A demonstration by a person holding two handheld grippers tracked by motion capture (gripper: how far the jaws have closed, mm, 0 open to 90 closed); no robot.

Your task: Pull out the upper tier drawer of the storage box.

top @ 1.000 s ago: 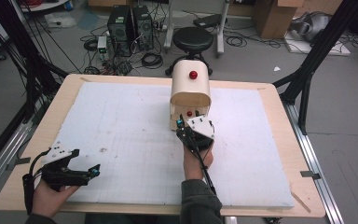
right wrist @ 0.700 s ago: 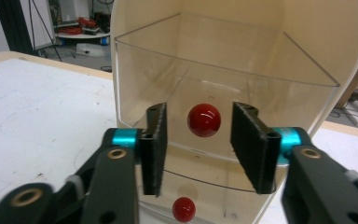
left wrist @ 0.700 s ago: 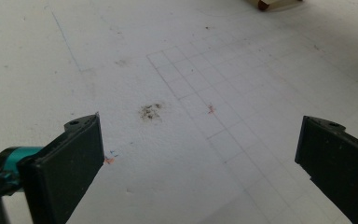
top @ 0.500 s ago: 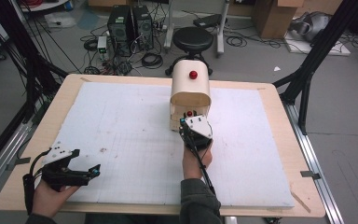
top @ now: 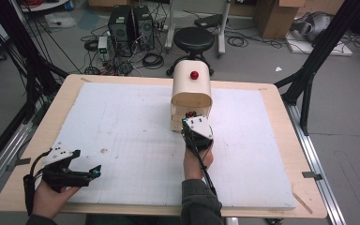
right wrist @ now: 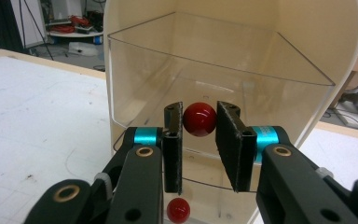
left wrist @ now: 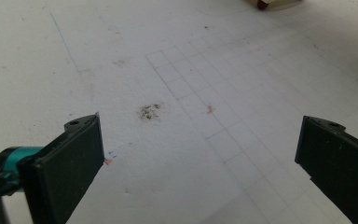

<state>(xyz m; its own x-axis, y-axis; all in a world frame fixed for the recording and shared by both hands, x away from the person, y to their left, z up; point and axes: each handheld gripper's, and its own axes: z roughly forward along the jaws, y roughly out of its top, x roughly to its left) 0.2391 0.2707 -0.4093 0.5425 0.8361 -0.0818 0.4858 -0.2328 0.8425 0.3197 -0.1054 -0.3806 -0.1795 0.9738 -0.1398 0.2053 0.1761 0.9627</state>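
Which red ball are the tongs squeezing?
The upper red knob on the clear drawer front, pinched between the right tongs. The lower red knob sits untouched beneath them.

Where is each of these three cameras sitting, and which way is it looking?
High view: above the person's side, looking forward and down on the table; forearms, hands and both claws show.
Left gripper view: on the left claw, looking down at the white board between open jaws.
Right gripper view: on the right claw, facing the cream cabinet; its jaws have just been closing on a red knob.
Shared: the cabinet in the high and right gripper views.
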